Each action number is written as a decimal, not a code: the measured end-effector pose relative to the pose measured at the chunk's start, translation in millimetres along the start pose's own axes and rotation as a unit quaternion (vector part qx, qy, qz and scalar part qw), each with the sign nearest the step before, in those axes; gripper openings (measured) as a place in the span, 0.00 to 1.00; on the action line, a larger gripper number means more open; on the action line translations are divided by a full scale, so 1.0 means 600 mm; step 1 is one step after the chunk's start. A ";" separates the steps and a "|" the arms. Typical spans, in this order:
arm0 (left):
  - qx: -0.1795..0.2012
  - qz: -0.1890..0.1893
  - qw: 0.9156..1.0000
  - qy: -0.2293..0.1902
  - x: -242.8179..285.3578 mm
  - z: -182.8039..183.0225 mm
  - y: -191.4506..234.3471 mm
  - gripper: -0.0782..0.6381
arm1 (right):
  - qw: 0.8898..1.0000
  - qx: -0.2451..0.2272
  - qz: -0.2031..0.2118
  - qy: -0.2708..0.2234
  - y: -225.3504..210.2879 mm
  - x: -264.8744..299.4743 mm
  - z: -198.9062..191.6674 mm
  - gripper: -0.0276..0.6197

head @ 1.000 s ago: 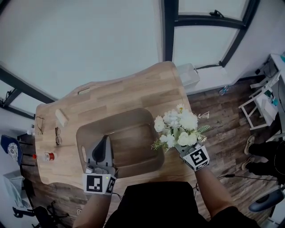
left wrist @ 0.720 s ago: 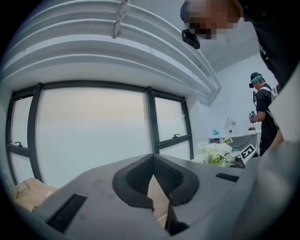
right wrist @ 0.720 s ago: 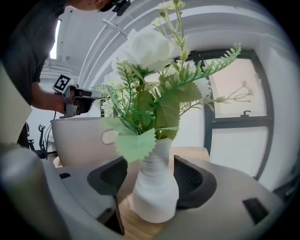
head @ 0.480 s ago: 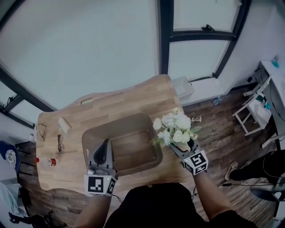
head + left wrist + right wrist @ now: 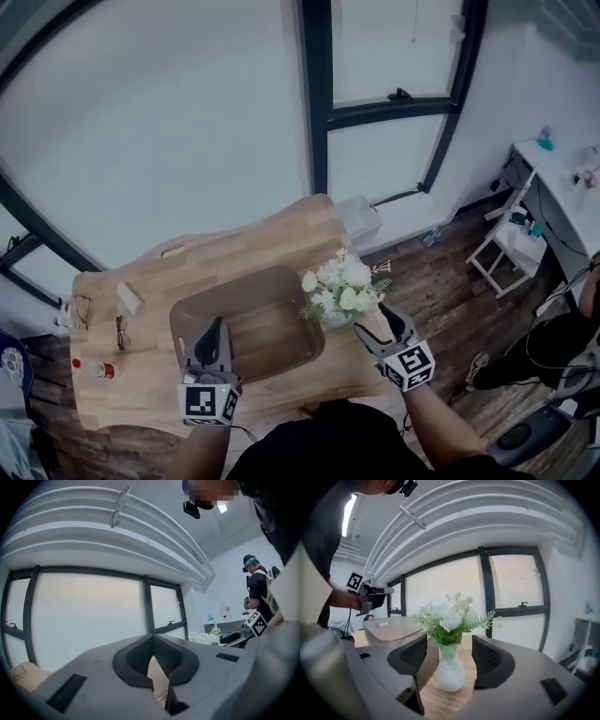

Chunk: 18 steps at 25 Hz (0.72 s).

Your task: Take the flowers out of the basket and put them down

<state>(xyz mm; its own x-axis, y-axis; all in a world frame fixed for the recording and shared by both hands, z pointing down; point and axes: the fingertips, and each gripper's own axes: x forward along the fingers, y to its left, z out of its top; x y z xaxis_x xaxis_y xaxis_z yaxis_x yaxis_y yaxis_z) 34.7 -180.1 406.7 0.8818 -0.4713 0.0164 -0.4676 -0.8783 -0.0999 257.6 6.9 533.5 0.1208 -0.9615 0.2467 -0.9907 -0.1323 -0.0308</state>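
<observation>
Right gripper (image 5: 378, 328) jaws just opened clear of the flowers (image 5: 339, 286) on table (image 5: 234, 251); left gripper (image 5: 213, 330) clenched

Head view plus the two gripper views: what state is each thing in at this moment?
White flowers in a white vase: upright on the wooden table, outside the basket, beside its right end.
Brown rectangular basket: on the table, empty.
Right gripper: open, jaws just opened, either side of the vase without touching it.
Left gripper: jaws together, over the basket.
</observation>
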 end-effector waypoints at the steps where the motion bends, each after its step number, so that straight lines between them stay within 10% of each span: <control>1: -0.001 -0.001 1.000 0.000 -0.002 -0.001 -0.002 0.12 | 1.000 0.005 -0.004 -0.008 -0.002 -0.010 0.014 0.53; 18: 0.037 -0.063 0.997 0.001 -0.007 -0.010 -0.059 0.12 | 0.997 0.028 -0.002 -0.070 0.001 -0.081 0.111 0.08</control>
<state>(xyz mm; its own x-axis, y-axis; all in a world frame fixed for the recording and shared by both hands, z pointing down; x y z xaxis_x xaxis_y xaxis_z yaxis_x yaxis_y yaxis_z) 47.0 -147.4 416.3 0.9329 -0.3584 0.0353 -0.3477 -0.9219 -0.1707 255.1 37.9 457.0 0.1362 -0.9846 0.1098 -0.9855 -0.1460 -0.0860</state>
